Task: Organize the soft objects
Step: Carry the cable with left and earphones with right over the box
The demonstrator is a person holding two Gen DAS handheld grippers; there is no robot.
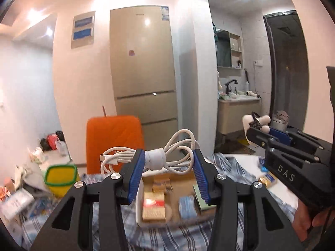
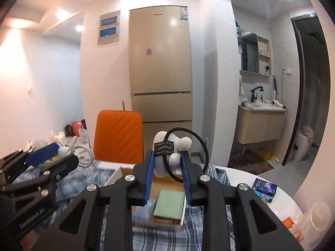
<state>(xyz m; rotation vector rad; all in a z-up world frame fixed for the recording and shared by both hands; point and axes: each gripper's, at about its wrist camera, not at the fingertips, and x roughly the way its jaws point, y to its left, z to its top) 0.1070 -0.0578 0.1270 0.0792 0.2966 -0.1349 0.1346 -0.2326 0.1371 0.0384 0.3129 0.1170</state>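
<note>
From the left wrist view, the left claw (image 1: 167,159) is closed on a bundled white charging cable (image 1: 155,156), its blue pads (image 1: 136,175) pressing the taped middle of the coil, with loops sticking out on both sides. The bundle hangs in the air above an open cardboard box (image 1: 167,196) that sits on a blue-striped cloth (image 1: 188,236) and holds small packets and a green pad. At the right edge the right claw (image 1: 256,128) appears, gripped by a hand (image 1: 307,226), with a white plush piece at its tip. An orange chair back (image 1: 115,142) and a tall beige fridge (image 1: 144,67) stand behind. From the right wrist view, the right claw (image 2: 167,161) is clamped on a white plush hair tie (image 2: 171,152) whose black elastic ring loops out to the right, held above the same box (image 2: 165,205). The left claw (image 2: 60,152) shows at the left, with the white cable (image 2: 83,152) curling from it.
</note>
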